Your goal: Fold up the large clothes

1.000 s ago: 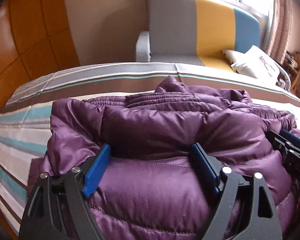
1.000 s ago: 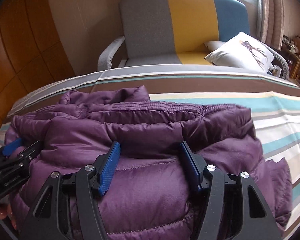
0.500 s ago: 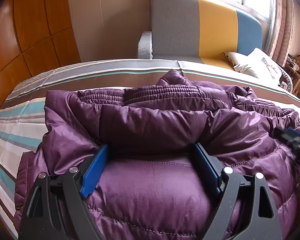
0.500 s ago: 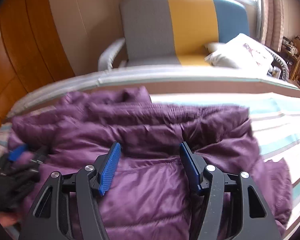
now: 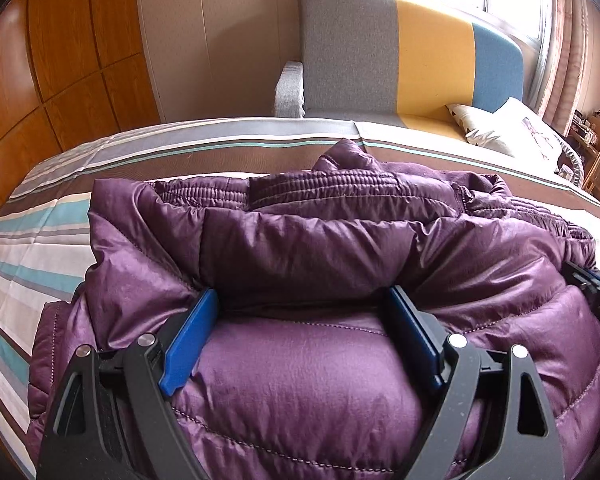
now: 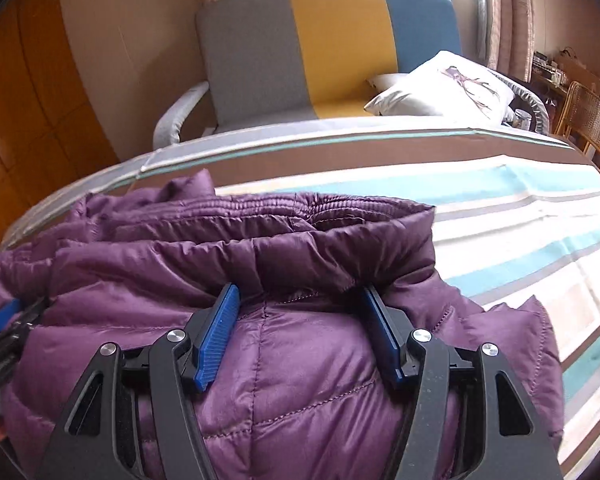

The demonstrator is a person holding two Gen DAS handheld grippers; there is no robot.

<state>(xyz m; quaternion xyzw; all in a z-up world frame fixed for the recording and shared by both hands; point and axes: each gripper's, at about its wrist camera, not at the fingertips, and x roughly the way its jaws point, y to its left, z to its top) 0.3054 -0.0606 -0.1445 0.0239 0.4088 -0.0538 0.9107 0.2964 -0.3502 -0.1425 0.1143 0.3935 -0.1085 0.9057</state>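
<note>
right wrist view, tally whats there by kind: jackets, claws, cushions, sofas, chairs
purple jacket: 1
claws: 2, right claw and left claw
cushions: 2
striped sofa: 1
wicker chair: 1
total: 7

A striped bed [image 5: 40,216] carries the purple puffer jacket [image 5: 308,256], bunched on its near side.
</note>
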